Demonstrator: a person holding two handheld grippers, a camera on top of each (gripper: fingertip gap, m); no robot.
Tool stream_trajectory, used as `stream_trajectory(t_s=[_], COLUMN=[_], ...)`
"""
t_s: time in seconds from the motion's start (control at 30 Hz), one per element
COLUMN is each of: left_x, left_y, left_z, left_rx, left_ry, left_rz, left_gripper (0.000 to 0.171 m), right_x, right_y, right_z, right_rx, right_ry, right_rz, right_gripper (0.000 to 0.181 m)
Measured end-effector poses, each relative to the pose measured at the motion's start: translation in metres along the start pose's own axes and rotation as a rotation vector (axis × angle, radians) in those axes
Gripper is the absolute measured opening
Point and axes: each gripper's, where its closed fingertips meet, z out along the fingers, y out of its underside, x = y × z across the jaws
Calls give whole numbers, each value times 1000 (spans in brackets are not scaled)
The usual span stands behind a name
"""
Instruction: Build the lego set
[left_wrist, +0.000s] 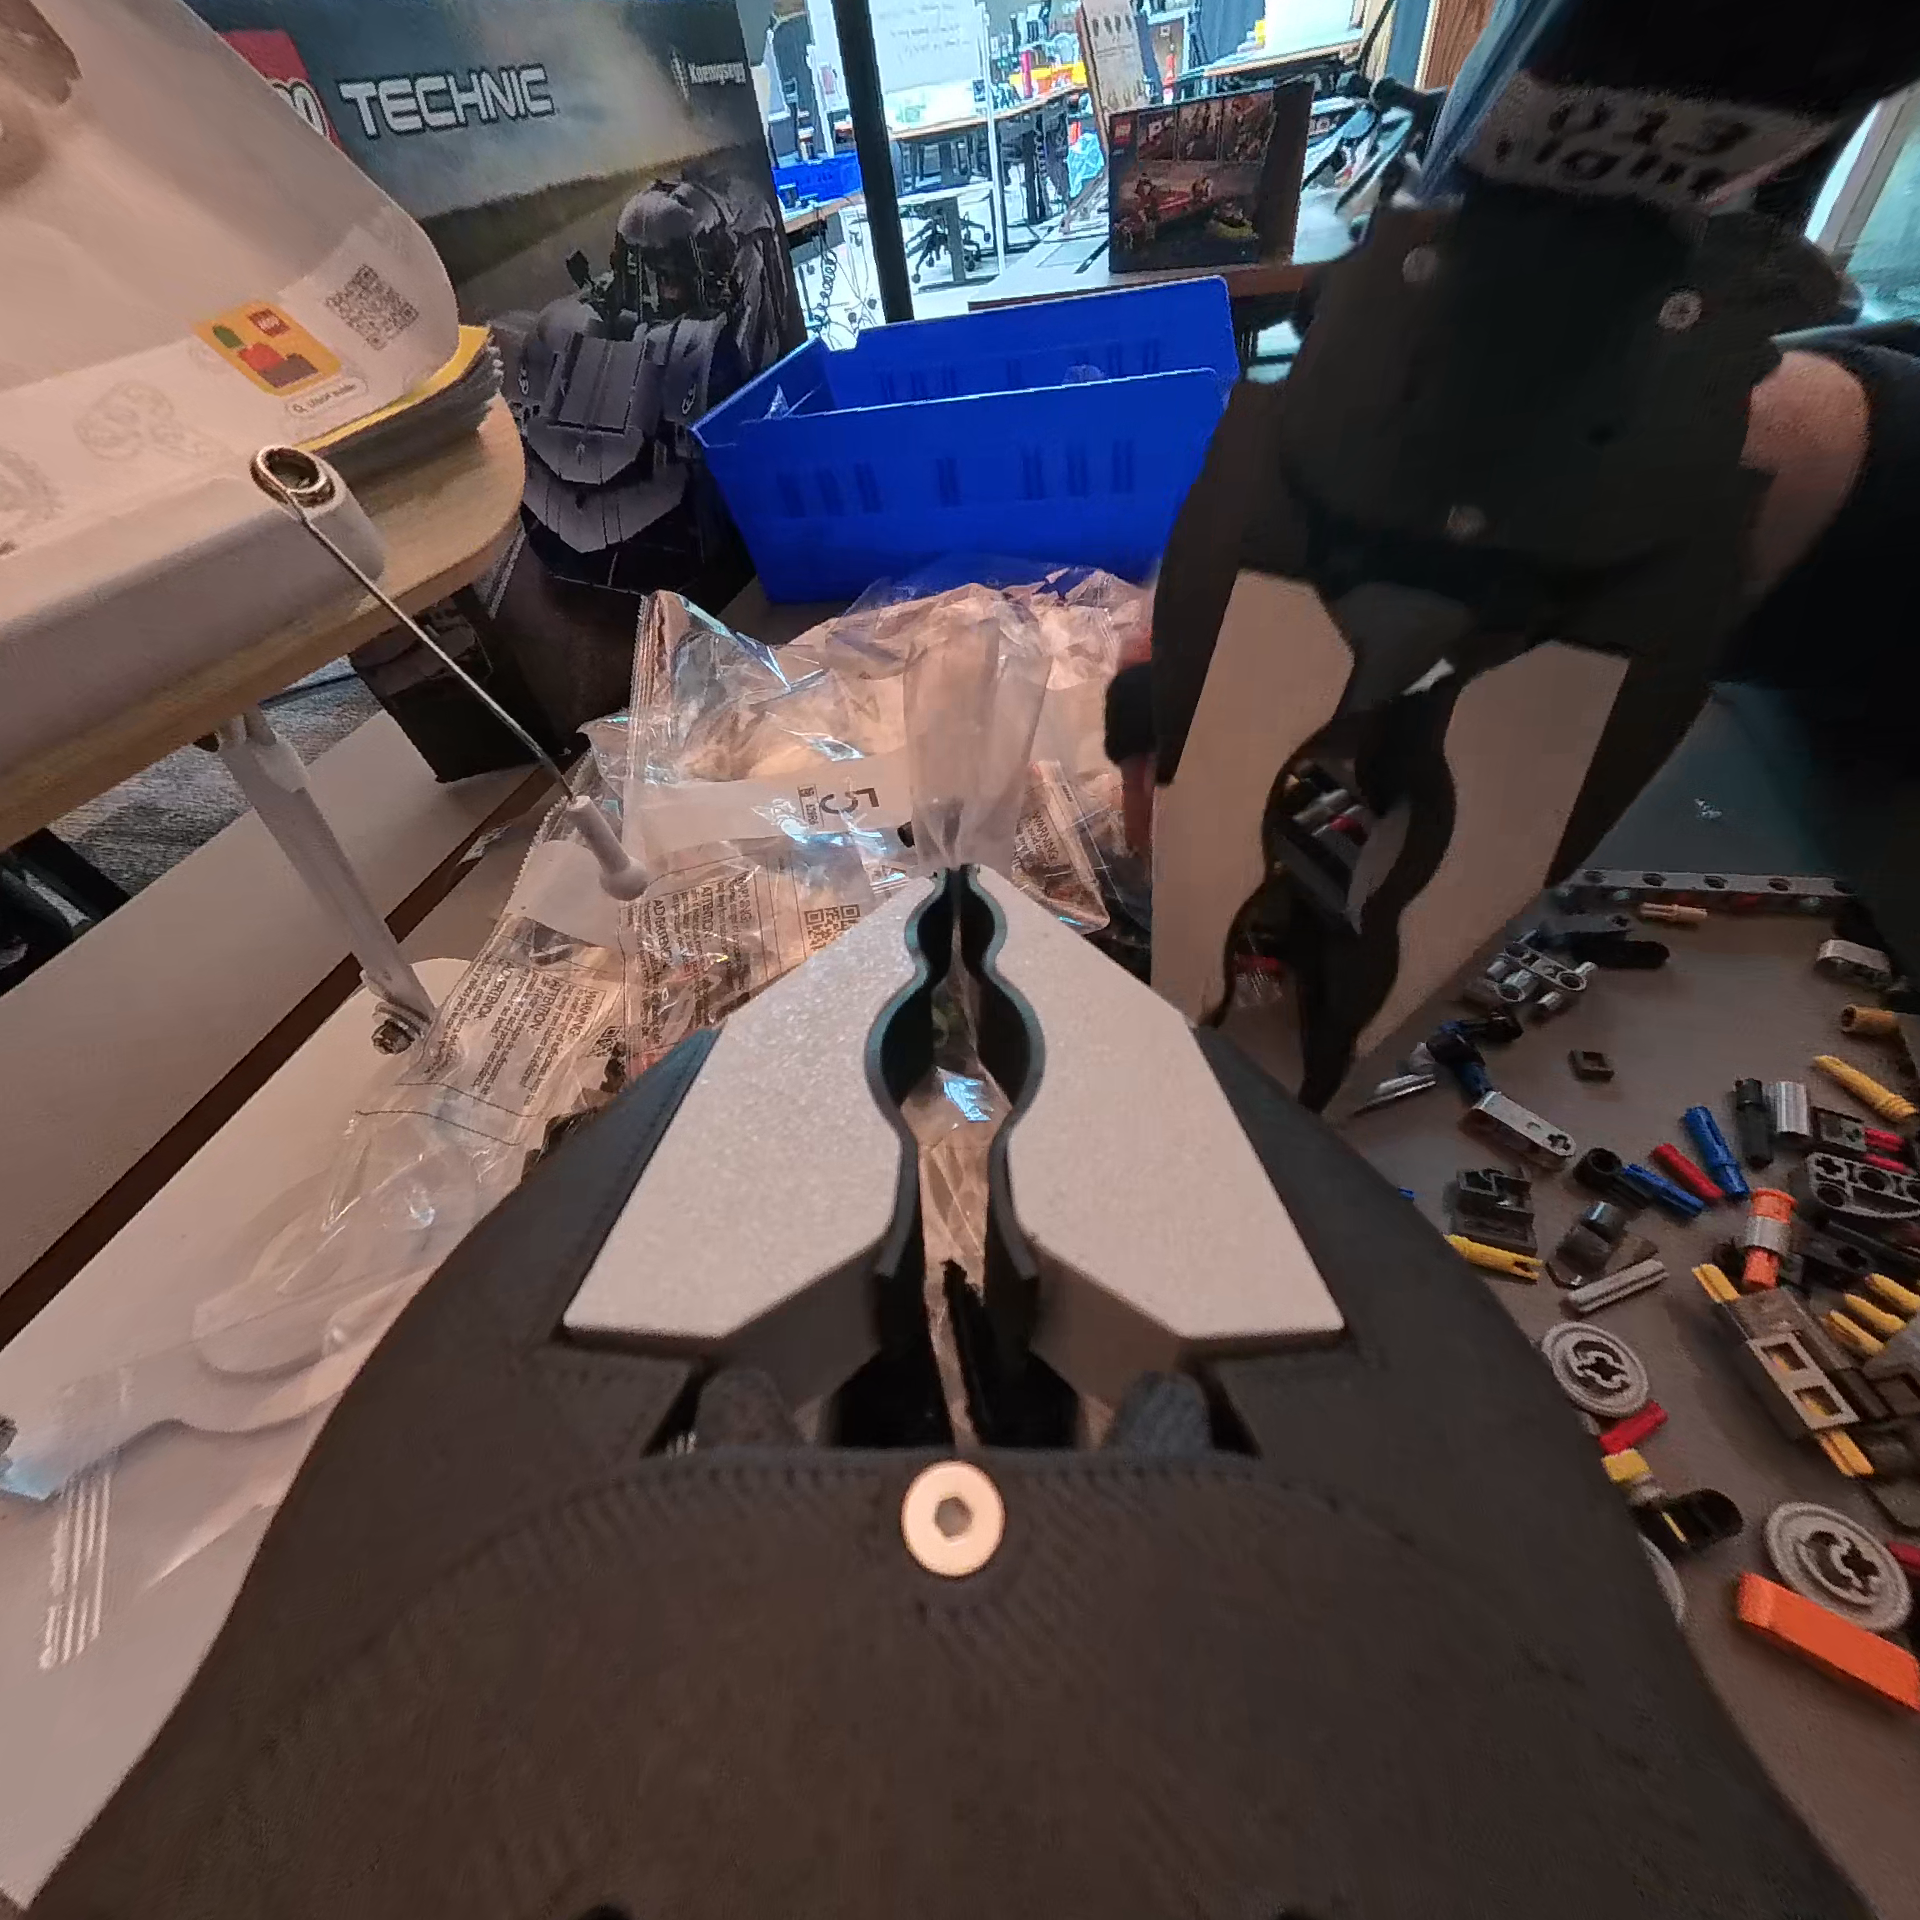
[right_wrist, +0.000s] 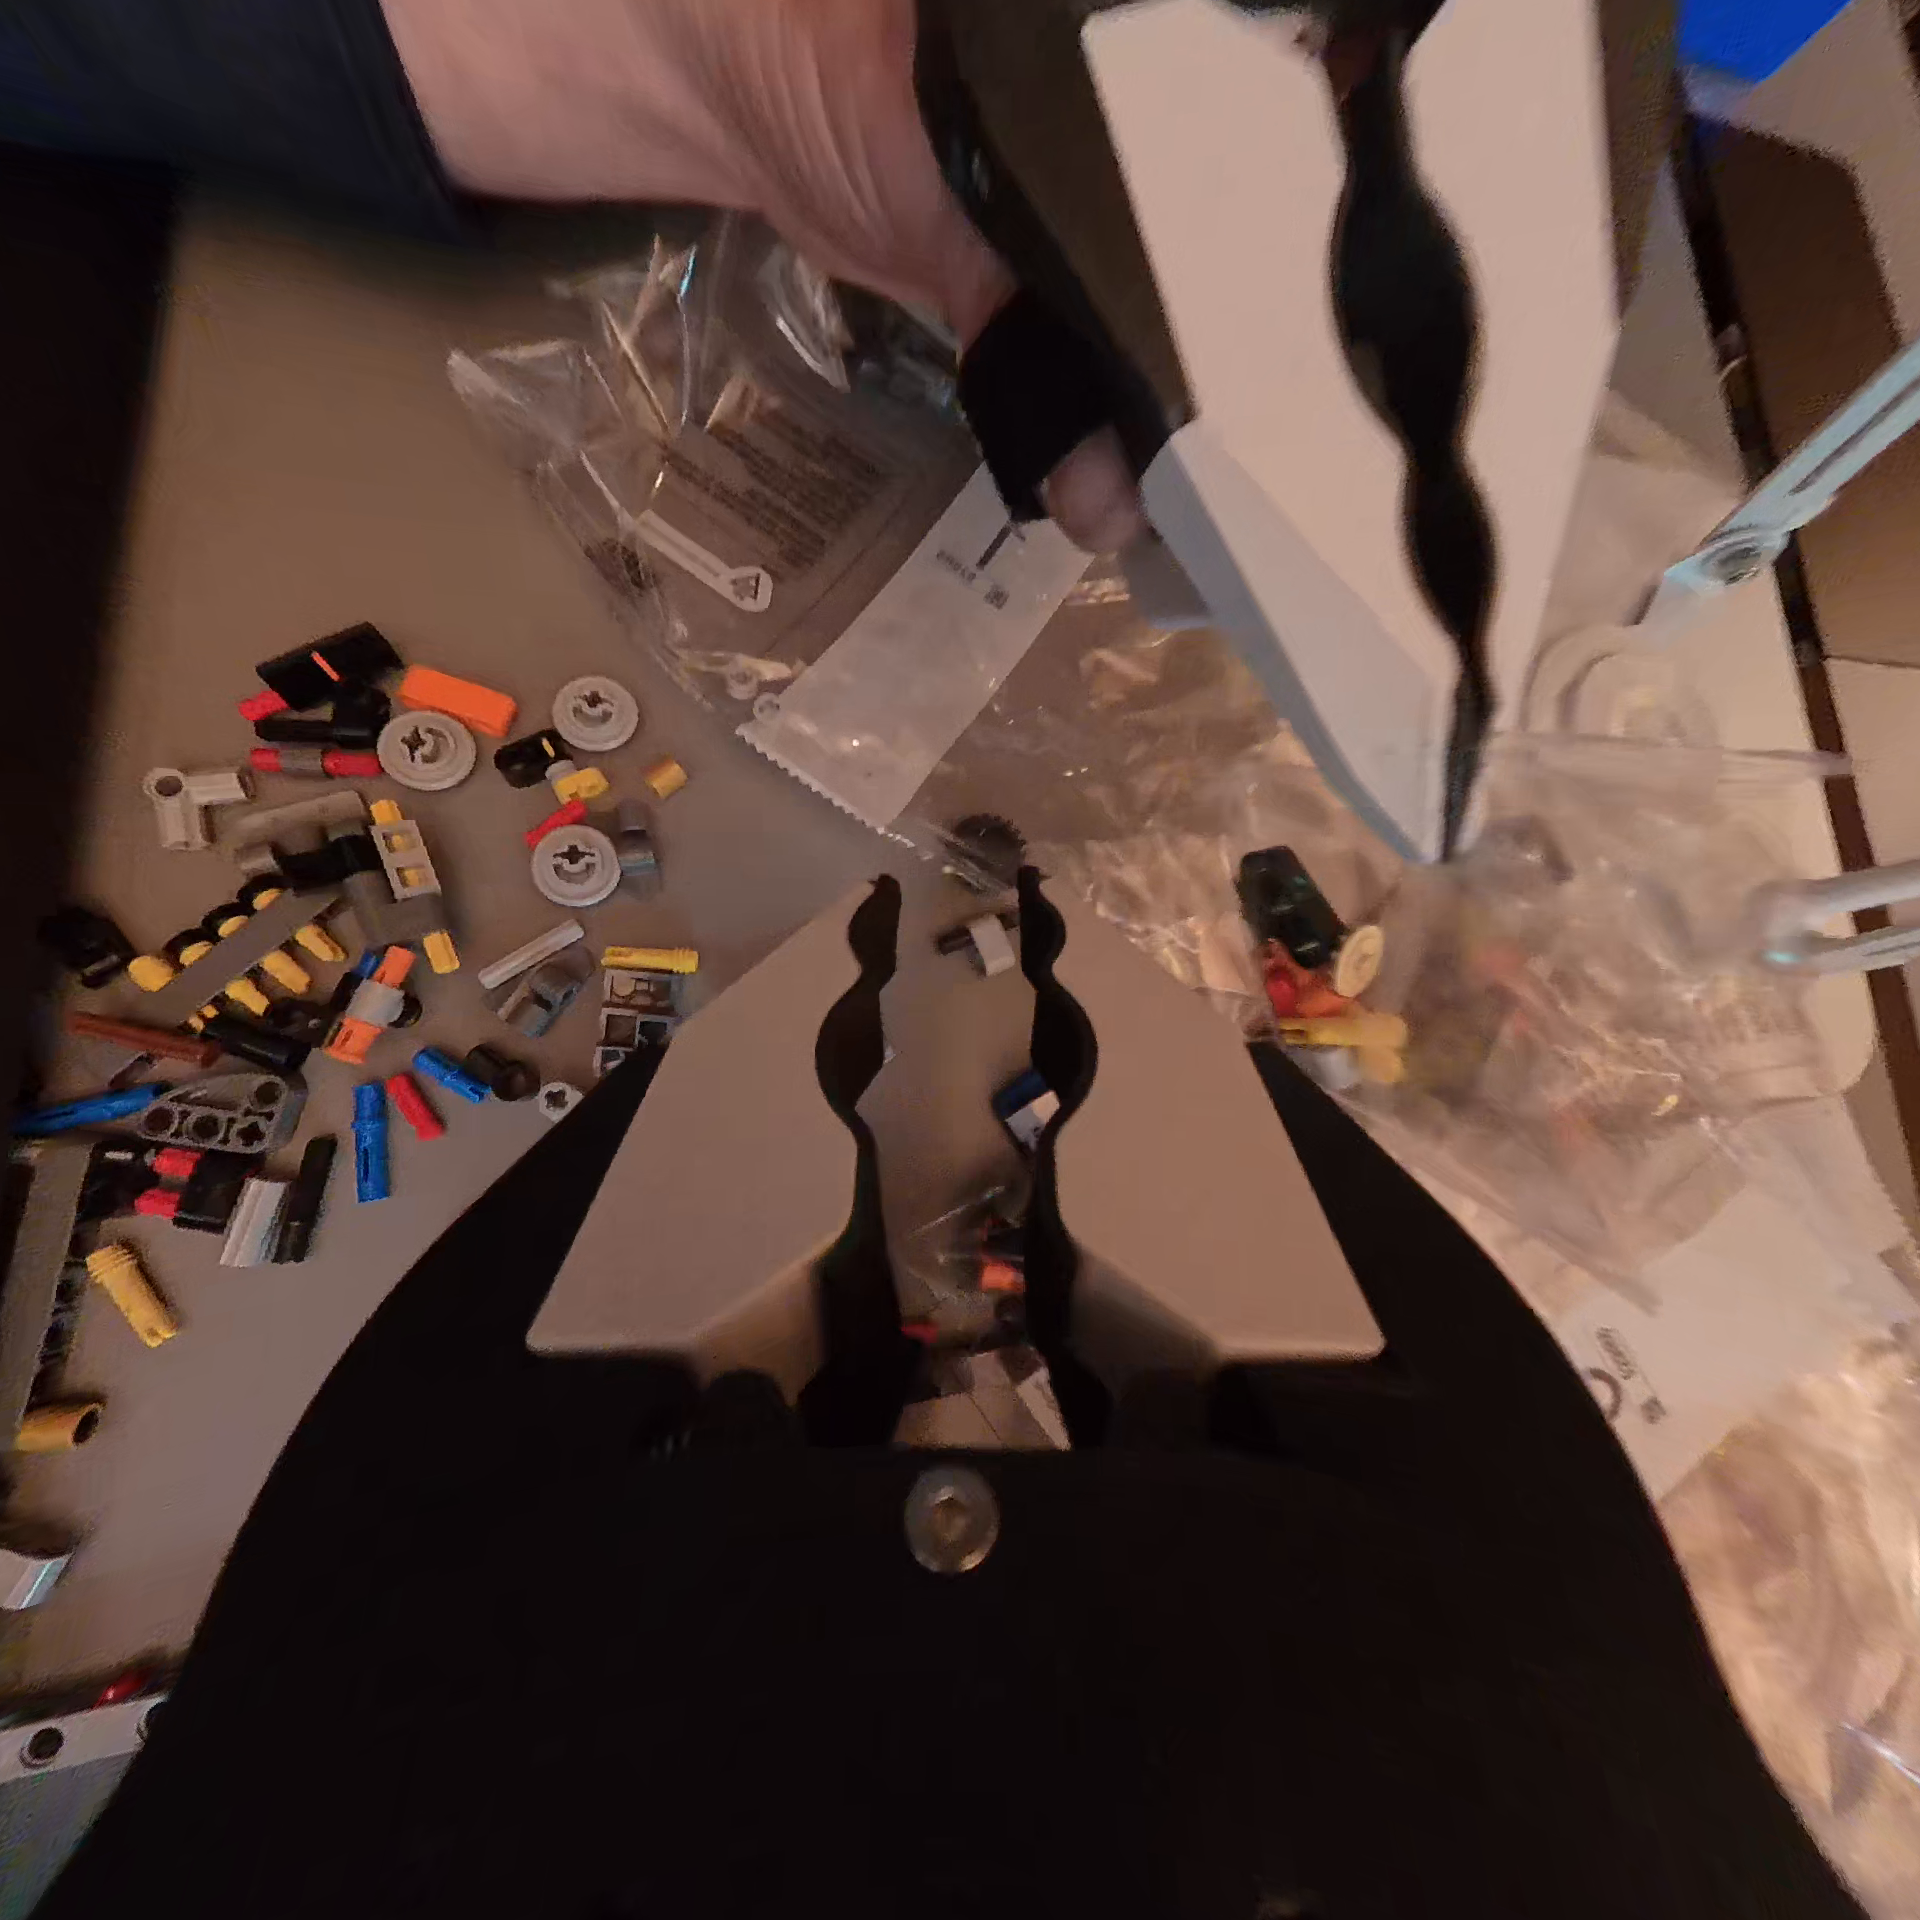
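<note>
My left gripper (left_wrist: 956, 881) is shut on the twisted top of a clear plastic parts bag (left_wrist: 971, 727), held above a pile of bags. In the right wrist view the left gripper (right_wrist: 1455, 836) pinches the same bag (right_wrist: 1507, 997), which holds black, red and yellow pieces. My right gripper (right_wrist: 956, 888) is open and empty, low over the table next to that bag. It also shows in the left wrist view (left_wrist: 1278, 1039), jaws apart. Loose Lego Technic pieces (right_wrist: 364, 935) lie scattered on the grey table and also show in the left wrist view (left_wrist: 1766, 1195).
More clear bags (left_wrist: 769, 790) are piled ahead, and one lies flat (right_wrist: 748, 468). A blue bin (left_wrist: 966, 468) stands behind them. The set's box (left_wrist: 520, 156) is at the back left. An instruction booklet (left_wrist: 156, 364) rests on a wooden stand at the left. There is about 8 cm between the tips of the two grippers.
</note>
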Motion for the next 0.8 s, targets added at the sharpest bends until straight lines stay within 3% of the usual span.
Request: stream_trajectory(t_s=[0.53, 0.8], left_x=[0, 1], left_y=[1, 3], left_z=[0, 1], left_rx=[-11, -21], left_ry=[1, 2], left_rz=[0, 2], left_gripper=[0, 0], right_x=[-36, -53], right_y=[15, -1], right_z=[7, 15], right_rx=[-64, -15], right_ry=[-178, -226], right_rz=[-55, -98], right_gripper=[27, 23])
